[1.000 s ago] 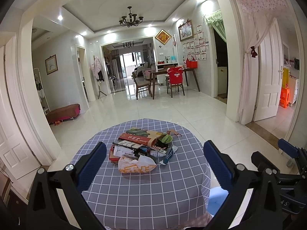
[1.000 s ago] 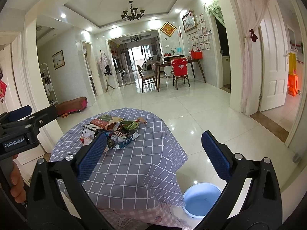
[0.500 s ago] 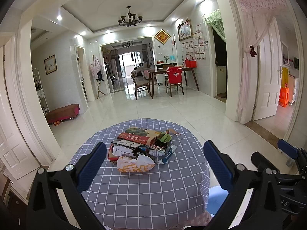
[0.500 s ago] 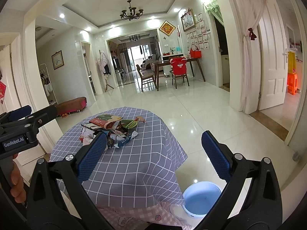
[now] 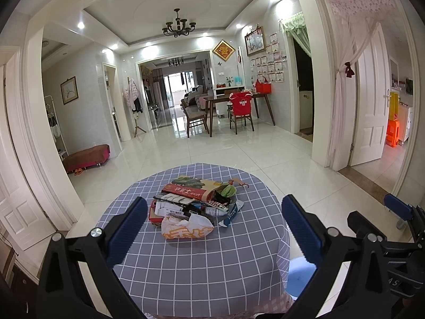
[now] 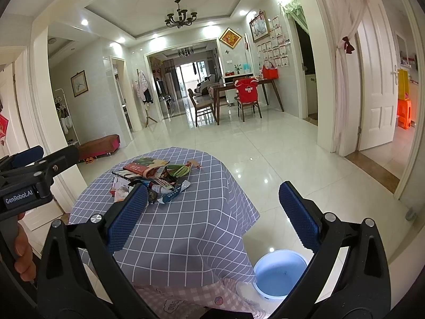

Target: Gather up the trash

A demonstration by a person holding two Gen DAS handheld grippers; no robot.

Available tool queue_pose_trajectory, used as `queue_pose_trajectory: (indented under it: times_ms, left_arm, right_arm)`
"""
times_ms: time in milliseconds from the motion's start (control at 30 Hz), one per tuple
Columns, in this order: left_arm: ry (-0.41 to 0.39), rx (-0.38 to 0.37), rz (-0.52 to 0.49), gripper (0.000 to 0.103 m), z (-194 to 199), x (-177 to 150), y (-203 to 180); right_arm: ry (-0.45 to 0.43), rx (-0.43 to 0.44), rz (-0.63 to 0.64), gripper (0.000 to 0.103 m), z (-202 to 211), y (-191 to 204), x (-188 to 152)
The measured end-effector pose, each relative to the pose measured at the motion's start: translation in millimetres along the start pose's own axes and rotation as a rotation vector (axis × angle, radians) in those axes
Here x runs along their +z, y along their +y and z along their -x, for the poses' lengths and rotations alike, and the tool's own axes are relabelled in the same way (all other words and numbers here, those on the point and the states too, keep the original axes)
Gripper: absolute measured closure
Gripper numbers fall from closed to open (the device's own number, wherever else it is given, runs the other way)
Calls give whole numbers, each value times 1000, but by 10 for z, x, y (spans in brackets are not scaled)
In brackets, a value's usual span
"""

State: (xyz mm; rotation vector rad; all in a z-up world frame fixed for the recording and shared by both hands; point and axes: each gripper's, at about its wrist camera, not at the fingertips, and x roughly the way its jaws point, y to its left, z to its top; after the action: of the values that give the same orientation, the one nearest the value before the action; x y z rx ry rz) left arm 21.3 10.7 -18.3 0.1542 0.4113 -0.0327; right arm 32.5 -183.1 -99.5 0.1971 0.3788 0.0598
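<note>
A heap of trash (image 5: 194, 204) lies mid-table on a round table with a grey checked cloth (image 5: 202, 260): a crumpled white-and-orange bag (image 5: 187, 230), a red-and-brown carton (image 5: 194, 187), green peel (image 5: 228, 190), a blue wrapper (image 5: 232, 211) and papers. The same heap (image 6: 151, 180) shows at the left of the right wrist view. My left gripper (image 5: 213, 230) hangs open above the near half of the table, holding nothing. My right gripper (image 6: 212, 215) stands open over the table's right edge, also with nothing in it. A blue bucket (image 6: 279, 272) sits on the floor beside the table.
Glossy white floor tiles (image 5: 239, 154) stretch beyond the table to a dining table with chairs (image 5: 233, 106). A low red bench (image 5: 87, 156) stands by the left wall. White doors (image 5: 372, 101) are at the right. A hand (image 6: 22, 250) grips the left tool's handle.
Both views have crept slightly forward and upward toward the table. The trash heap has not moved and both grippers stay open.
</note>
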Motion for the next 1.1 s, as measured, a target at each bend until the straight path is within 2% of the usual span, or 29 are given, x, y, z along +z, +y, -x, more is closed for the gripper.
queue_pose_trajectory:
  times_ms: [1100]
  left_arm:
    - [39, -34, -5, 4, -147, -68, 22]
  right_arm:
    - [19, -10, -16, 6, -41, 81, -61]
